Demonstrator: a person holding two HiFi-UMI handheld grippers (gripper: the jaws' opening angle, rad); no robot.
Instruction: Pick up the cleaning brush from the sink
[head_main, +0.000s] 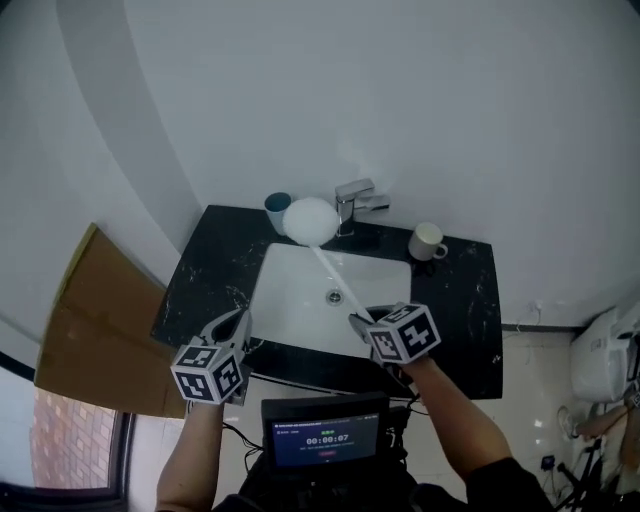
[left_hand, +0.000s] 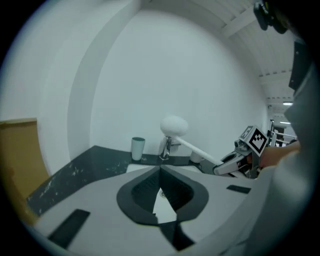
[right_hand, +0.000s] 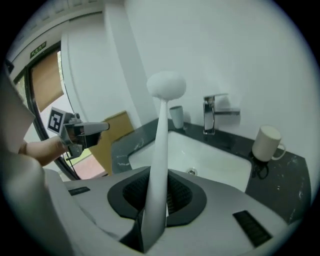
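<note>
The cleaning brush (head_main: 311, 221) is white, with a round head and a long thin handle. It hangs in the air above the white sink (head_main: 290, 300), head up near the tap. My right gripper (head_main: 357, 322) is shut on the lower end of the handle (right_hand: 160, 145), and the brush head (right_hand: 166, 85) stands high above the jaws. My left gripper (head_main: 241, 321) hovers at the sink's front left edge and holds nothing. Its pads meet at the tips (left_hand: 160, 172). From that side the brush (left_hand: 174, 126) slants down to the right gripper (left_hand: 227, 167).
A chrome tap (head_main: 355, 200) stands behind the basin. On the black counter (head_main: 210, 270) are a teal cup (head_main: 278, 212) at the back left and a white mug (head_main: 427, 241) at the right. Cardboard (head_main: 90, 320) leans at the left. A small screen (head_main: 325, 435) sits below my hands.
</note>
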